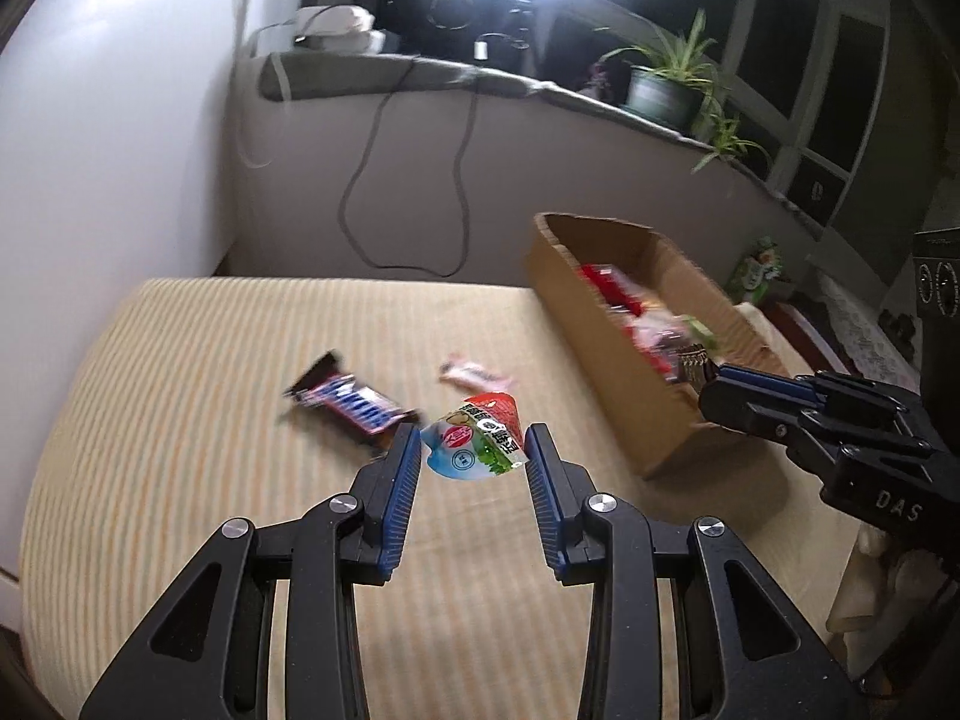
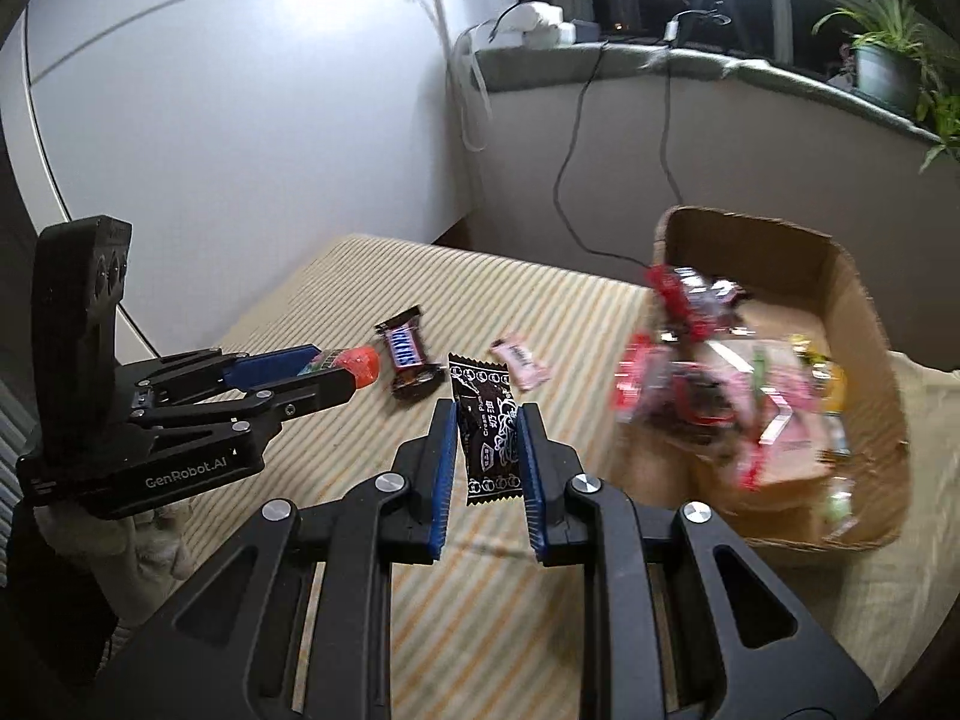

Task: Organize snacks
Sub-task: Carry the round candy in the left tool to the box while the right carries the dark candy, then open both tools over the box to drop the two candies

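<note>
Left wrist view shows the left tool (image 1: 472, 441) nearly closed, its blue pads squeezing a small jelly cup (image 1: 474, 438) with a red, white and green lid. Lifted off the striped desk (image 1: 180, 420), the cup sits right between the tips. Just past the tips lie a Snickers bar (image 1: 348, 402) on the left and a pink candy (image 1: 477, 376) straight ahead. Right wrist view shows the right tool (image 2: 486, 450) also nearly closed, pinching a black Cream Plum candy packet (image 2: 489, 429) that stands upright between its pads. Off to that tool's right sits the cardboard box (image 2: 864, 324), already full of bright snacks. I think this is the carrying step: both hands have a snack and the box is the goal. Next, each tool should go over the box's open top, then let go, taking turns so they do not bump.
</note>
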`<act>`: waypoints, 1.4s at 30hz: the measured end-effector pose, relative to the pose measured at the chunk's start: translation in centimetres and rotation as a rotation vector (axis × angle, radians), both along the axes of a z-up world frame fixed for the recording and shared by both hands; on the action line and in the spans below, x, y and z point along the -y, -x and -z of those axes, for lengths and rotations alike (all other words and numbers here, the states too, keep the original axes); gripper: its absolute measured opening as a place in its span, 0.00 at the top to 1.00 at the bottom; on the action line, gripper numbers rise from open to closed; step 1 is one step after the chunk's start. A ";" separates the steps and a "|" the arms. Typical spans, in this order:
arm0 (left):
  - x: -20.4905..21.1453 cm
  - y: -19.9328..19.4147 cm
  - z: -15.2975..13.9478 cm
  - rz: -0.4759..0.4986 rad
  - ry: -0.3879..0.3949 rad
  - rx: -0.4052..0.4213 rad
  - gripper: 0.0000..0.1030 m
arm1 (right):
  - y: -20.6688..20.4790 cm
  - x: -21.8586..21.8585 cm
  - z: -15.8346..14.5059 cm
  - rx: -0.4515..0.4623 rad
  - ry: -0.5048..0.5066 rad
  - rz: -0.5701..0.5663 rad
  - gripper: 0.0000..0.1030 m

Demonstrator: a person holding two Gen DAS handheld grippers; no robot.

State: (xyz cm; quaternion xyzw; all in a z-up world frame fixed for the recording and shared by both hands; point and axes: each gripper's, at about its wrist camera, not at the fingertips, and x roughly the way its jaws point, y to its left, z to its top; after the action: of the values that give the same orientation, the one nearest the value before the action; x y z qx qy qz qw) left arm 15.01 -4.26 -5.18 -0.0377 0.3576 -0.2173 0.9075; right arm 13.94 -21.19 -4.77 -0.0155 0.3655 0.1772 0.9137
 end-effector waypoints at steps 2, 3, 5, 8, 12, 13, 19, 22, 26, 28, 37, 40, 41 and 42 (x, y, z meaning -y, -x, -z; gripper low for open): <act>1.1 0.0 -0.4 0.018 0.003 0.007 0.67 | 0.4 1.8 -0.6 0.008 -0.001 0.026 0.80; 1.7 0.0 -0.6 0.028 0.006 0.010 0.67 | 0.6 2.3 -0.8 0.011 -0.002 0.036 0.80; 2.8 0.0 -1.0 0.043 0.007 0.016 0.67 | 0.8 3.9 -1.2 0.018 -0.005 0.063 0.80; 4.7 -0.1 -1.4 0.073 0.003 0.022 0.67 | 0.8 6.2 -1.6 0.028 -0.006 0.104 0.80; 6.8 -0.4 -2.0 0.100 0.004 0.031 0.67 | 0.9 8.9 -1.9 0.034 -0.008 0.155 0.80; 7.4 -0.6 -2.2 0.108 0.003 0.034 0.67 | 0.8 9.6 -1.9 0.034 -0.007 0.166 0.80; 10.8 -1.8 -2.9 0.152 -0.010 0.046 0.67 | 0.3 12.4 -1.8 0.030 -0.004 0.202 0.80; 12.5 -2.4 -3.2 0.168 -0.020 0.049 0.67 | -0.3 13.4 -1.5 0.026 -0.006 0.212 0.80; 14.3 -3.5 -3.4 0.185 -0.034 0.055 0.67 | -0.8 14.4 -1.1 0.022 -0.013 0.217 0.80; 15.2 -4.0 -3.5 0.192 -0.040 0.057 0.67 | -1.2 14.9 -0.9 0.019 -0.016 0.218 0.80; 17.9 -5.4 -3.2 0.217 -0.063 0.055 0.67 | -2.8 16.1 -0.2 0.008 -0.028 0.212 0.80; 18.4 -5.6 -3.2 0.221 -0.068 0.055 0.67 | -3.0 16.3 0.1 0.003 -0.032 0.208 0.80; 18.5 -5.7 -3.2 0.221 -0.069 0.054 0.67 | -3.1 16.3 0.3 0.001 -0.032 0.206 0.80; 18.6 -5.7 -3.2 0.222 -0.070 0.054 0.67 | -3.2 16.3 0.3 -0.001 -0.033 0.205 0.80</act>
State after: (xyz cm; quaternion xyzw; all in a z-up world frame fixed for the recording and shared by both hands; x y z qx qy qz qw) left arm 20.70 -22.87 -1.96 0.0396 0.3423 -0.3047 0.8879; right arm 17.10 -37.54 -5.11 0.0370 0.3625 0.0889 0.9270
